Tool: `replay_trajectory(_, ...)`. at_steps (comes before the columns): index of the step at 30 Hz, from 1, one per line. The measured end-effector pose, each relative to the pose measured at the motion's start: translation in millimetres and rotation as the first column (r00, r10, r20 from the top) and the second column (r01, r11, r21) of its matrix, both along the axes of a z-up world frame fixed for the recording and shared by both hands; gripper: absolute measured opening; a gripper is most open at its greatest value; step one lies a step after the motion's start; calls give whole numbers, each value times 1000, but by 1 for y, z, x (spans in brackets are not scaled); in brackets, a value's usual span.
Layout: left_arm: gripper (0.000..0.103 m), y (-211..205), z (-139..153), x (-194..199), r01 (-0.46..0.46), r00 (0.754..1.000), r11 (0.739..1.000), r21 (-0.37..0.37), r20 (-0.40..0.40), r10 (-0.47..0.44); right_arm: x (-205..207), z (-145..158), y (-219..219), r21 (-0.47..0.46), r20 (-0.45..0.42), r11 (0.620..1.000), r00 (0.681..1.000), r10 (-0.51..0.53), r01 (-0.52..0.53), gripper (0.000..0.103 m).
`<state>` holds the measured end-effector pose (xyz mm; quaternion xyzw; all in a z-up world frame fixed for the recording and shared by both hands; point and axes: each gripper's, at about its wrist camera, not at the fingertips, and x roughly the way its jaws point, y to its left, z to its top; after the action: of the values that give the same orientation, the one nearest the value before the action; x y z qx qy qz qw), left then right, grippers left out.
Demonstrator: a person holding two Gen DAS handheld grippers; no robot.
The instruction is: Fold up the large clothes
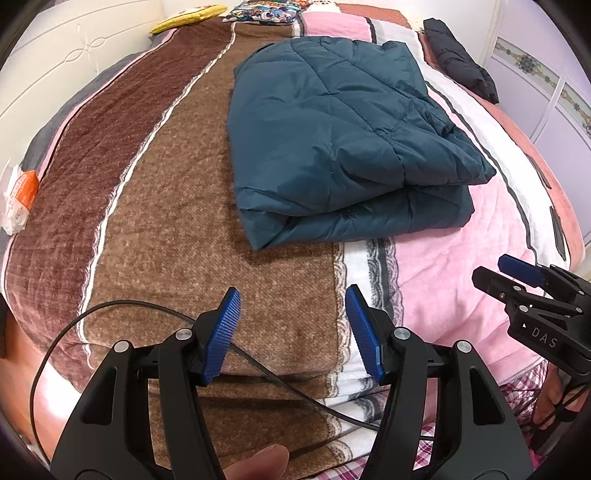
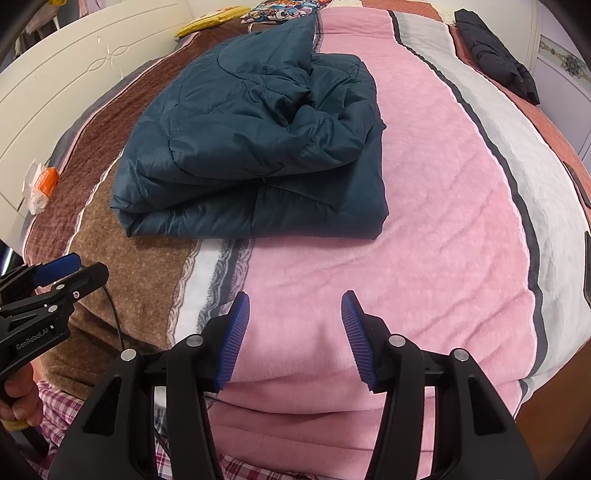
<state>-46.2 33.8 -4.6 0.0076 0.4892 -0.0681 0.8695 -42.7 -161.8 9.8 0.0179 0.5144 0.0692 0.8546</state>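
A dark teal quilted jacket (image 1: 340,147) lies folded into a thick rectangle on the striped blanket (image 1: 184,221); it also shows in the right wrist view (image 2: 258,147). My left gripper (image 1: 293,299) is open and empty, held above the brown stripe, well short of the jacket's near edge. My right gripper (image 2: 295,301) is open and empty above the pink stripe (image 2: 424,221), also short of the jacket. Each gripper appears at the edge of the other's view, the right one (image 1: 517,273) and the left one (image 2: 70,269).
A black garment (image 1: 461,55) lies at the bed's far right. A yellow item (image 1: 188,18) and a patterned cushion (image 1: 266,9) lie at the far end. A white and orange packet (image 1: 20,195) sits at the left edge. A black cable (image 1: 110,306) loops below my left gripper.
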Motion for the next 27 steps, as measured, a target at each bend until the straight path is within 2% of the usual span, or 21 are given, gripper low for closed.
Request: replay_trajectory(27,59,3,0,1,-8,1000,1000,1,-2,8,-2,0,1,0,-8,1000,1000,-3,3,52)
